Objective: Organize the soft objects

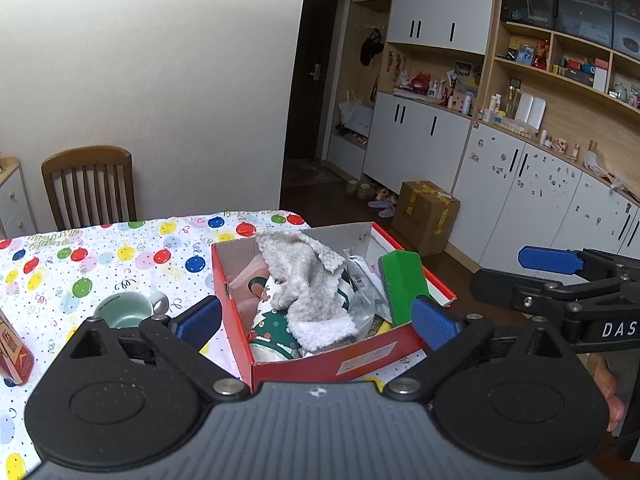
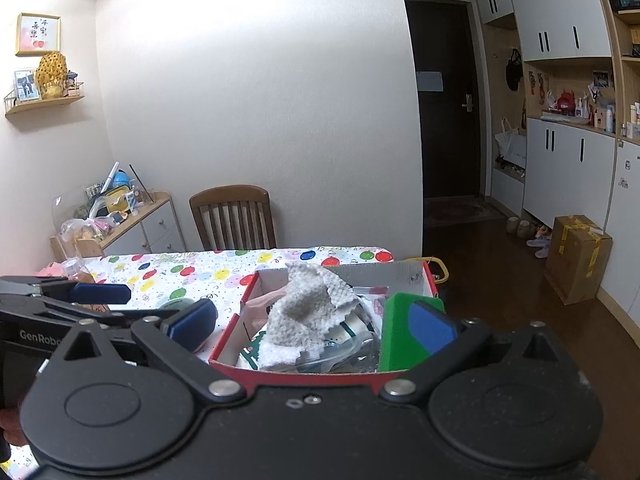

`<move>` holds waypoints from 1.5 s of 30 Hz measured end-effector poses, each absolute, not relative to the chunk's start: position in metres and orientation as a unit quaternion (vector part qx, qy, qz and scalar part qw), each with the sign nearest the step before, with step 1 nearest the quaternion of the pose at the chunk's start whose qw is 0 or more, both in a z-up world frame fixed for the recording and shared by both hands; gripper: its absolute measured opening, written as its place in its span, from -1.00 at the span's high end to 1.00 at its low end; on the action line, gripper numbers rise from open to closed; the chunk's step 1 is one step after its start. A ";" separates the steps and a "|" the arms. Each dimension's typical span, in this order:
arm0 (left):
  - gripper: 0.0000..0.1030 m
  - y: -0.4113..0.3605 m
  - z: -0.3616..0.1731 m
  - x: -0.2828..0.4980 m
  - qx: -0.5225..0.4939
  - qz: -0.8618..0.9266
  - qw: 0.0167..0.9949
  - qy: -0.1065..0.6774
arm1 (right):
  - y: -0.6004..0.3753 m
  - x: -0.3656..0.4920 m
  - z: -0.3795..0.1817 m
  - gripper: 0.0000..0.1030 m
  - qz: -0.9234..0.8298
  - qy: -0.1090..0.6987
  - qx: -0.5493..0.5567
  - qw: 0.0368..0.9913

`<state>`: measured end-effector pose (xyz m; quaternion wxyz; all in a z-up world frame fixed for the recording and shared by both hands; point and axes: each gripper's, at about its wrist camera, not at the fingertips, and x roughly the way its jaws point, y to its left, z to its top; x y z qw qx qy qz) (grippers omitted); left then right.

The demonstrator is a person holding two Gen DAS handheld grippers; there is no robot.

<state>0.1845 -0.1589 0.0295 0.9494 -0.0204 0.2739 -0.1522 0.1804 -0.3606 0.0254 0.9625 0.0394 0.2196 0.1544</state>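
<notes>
A red cardboard box (image 1: pixel 332 364) (image 2: pixel 232 334) sits at the table's right end. It holds a grey-white fluffy cloth (image 1: pixel 308 280) (image 2: pixel 304 312), a green sponge (image 1: pixel 402 284) (image 2: pixel 398 332) standing at its right side, a green-and-white Christmas fabric (image 1: pixel 276 328) and a clear plastic bag (image 1: pixel 362 300). My left gripper (image 1: pixel 316 320) is open and empty, its fingers either side of the box's near end. My right gripper (image 2: pixel 312 324) is open and empty above the box's near edge. Each gripper shows in the other's view, the right one (image 1: pixel 552 268) and the left one (image 2: pixel 100 294).
A pale green mug (image 1: pixel 128 308) stands left of the box on the balloon-print tablecloth (image 1: pixel 100 264). A red packet (image 1: pixel 14 356) lies at the far left. A wooden chair (image 1: pixel 90 186) stands behind the table. A cardboard carton (image 1: pixel 426 216) sits on the floor by the cabinets.
</notes>
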 end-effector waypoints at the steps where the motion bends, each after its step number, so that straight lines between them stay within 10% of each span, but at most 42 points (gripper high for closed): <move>1: -0.98 -0.159 0.030 0.184 -0.020 -0.152 0.950 0.272 | -0.360 0.180 0.025 -0.99 0.154 0.220 0.038 0.963; 45: -0.98 -0.153 0.040 0.168 -0.005 -0.178 0.958 0.224 | -0.351 0.157 0.024 -0.99 0.104 0.205 0.053 0.972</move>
